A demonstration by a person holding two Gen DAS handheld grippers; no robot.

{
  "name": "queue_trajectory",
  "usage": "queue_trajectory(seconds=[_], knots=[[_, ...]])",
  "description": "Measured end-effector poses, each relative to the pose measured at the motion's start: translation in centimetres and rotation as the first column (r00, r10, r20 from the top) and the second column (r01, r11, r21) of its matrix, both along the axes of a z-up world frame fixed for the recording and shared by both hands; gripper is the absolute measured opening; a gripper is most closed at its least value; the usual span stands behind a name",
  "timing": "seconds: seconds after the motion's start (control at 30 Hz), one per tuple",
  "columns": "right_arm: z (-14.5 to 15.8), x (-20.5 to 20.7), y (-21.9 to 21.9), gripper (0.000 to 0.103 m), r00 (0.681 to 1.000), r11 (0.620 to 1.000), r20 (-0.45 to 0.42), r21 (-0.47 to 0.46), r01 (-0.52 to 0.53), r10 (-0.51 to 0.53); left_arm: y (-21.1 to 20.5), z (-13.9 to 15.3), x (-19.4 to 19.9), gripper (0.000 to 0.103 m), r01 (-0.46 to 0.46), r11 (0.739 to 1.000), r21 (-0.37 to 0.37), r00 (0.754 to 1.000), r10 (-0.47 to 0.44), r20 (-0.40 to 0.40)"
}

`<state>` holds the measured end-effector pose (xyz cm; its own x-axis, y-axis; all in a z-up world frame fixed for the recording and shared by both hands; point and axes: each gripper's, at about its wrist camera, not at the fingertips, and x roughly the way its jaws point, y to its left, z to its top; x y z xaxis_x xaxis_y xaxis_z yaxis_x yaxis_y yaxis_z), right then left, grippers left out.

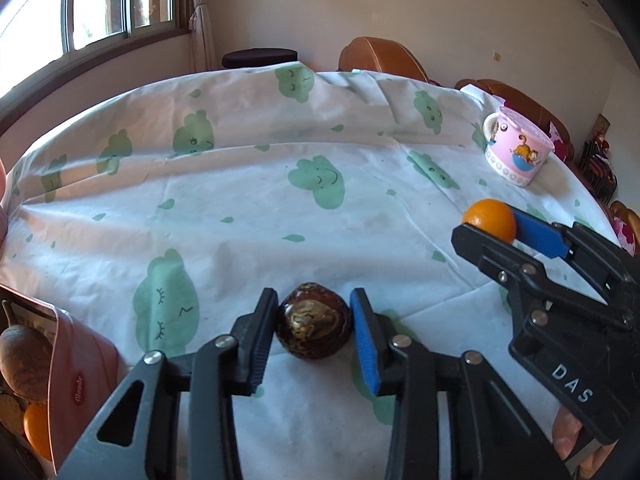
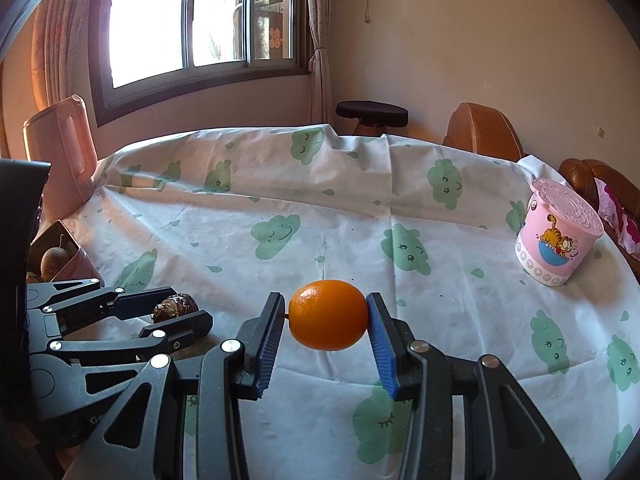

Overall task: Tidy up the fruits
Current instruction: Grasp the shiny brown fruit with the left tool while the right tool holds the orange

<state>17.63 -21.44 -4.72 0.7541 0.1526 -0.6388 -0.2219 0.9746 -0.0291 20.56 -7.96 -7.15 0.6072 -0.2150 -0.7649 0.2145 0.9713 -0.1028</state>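
My left gripper (image 1: 314, 330) is shut on a dark brown mottled fruit (image 1: 313, 323), held just above the cloth; it also shows in the right wrist view (image 2: 176, 307). My right gripper (image 2: 327, 322) is shut on an orange (image 2: 328, 314), lifted off the table; the orange also shows in the left wrist view (image 1: 490, 219), right of the left gripper. A pink basket (image 1: 76, 380) at the left edge holds a brownish fruit (image 1: 22, 354) and an orange (image 1: 38, 428).
A pink cartoon cup (image 2: 558, 236) stands at the table's right side on the white cloth with green clouds (image 2: 320, 208). Brown chairs (image 2: 482, 130) and a dark stool (image 2: 372, 111) stand behind the table. A pink chair back (image 2: 68, 148) is at the left.
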Motion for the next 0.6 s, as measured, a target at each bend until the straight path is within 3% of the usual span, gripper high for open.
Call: queue_trajectory(seconds=[0.6], knots=[[0.9, -1.4, 0.2, 0.044, 0.996, 1.000, 0.087, -0.011, -0.002, 0.003, 0.3, 1.3, -1.3, 0.039, -0.032, 0.999, 0.013, 0.994, 0.030, 0.105]])
